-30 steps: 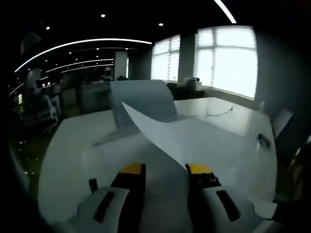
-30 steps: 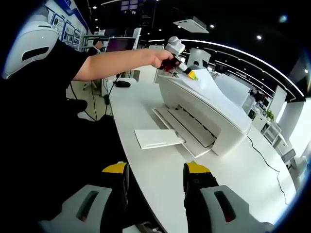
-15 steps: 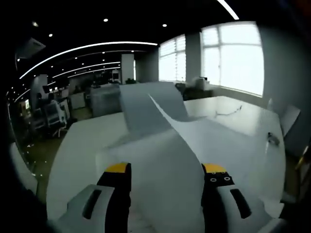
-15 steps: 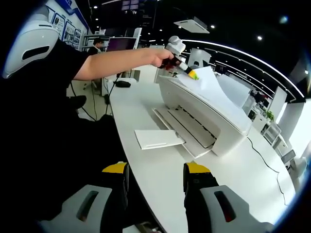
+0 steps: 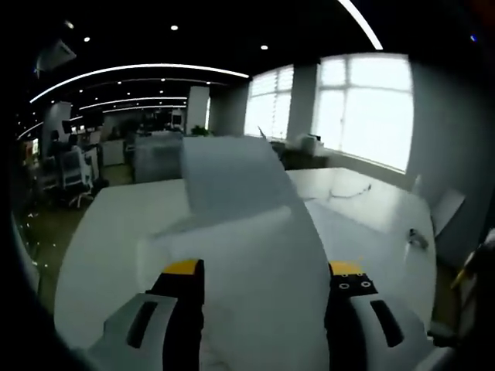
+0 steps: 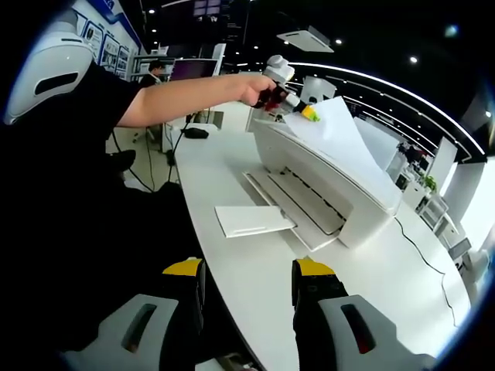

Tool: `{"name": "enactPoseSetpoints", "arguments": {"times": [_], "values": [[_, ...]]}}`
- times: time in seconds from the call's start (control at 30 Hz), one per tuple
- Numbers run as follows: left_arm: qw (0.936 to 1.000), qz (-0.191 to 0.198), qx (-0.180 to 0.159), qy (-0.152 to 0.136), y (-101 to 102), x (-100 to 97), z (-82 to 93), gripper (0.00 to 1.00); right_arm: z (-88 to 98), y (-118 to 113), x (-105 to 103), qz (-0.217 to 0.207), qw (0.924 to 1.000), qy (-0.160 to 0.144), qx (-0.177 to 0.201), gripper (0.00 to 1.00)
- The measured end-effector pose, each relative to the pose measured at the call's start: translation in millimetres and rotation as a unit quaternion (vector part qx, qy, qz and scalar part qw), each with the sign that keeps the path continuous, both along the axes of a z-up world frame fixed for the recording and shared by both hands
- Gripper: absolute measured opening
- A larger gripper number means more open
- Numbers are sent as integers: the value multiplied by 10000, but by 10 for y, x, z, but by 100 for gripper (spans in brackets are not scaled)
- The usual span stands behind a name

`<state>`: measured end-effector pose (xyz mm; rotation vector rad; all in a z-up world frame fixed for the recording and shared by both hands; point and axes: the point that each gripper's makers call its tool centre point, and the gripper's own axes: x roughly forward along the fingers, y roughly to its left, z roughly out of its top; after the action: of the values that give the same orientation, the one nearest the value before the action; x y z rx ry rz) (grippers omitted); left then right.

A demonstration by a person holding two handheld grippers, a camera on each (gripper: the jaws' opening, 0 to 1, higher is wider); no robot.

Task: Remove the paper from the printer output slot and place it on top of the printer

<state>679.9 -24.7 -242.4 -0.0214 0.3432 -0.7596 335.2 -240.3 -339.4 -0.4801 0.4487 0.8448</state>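
Paper sits on top of the printer, upper middle of the right gripper view, with its near corner lifted up off the lid and the rest sloping down along the top. The left tongs are right at that lifted corner, held by the person's hand reaching in from the left of the frame. From this angle I honestly can't tell if they're pinching the sheet or just touching it.

In the left gripper view the same sheet spreads across the lower middle of the frame, between the two yellow-tipped jaws of the left tongs, which stand wide apart either side of it.

The right tongs are at the bottom of their own view, open, holding nothing, over the edge of the white surface. A second sheet lies flat on the surface just beside the printer's front tray.
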Motion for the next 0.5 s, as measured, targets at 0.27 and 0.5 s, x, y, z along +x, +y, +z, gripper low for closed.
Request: {"name": "enactPoseSetpoints", "arguments": {"times": [0.27,0.5], "values": [[9997,202,-114,91,77,-21,-12,68,-1,15,4,12,10000,7,7,40],[9985,257,470,-94,112,-7,-99,66,-14,18,3,18,10000,19,5,40]]}}
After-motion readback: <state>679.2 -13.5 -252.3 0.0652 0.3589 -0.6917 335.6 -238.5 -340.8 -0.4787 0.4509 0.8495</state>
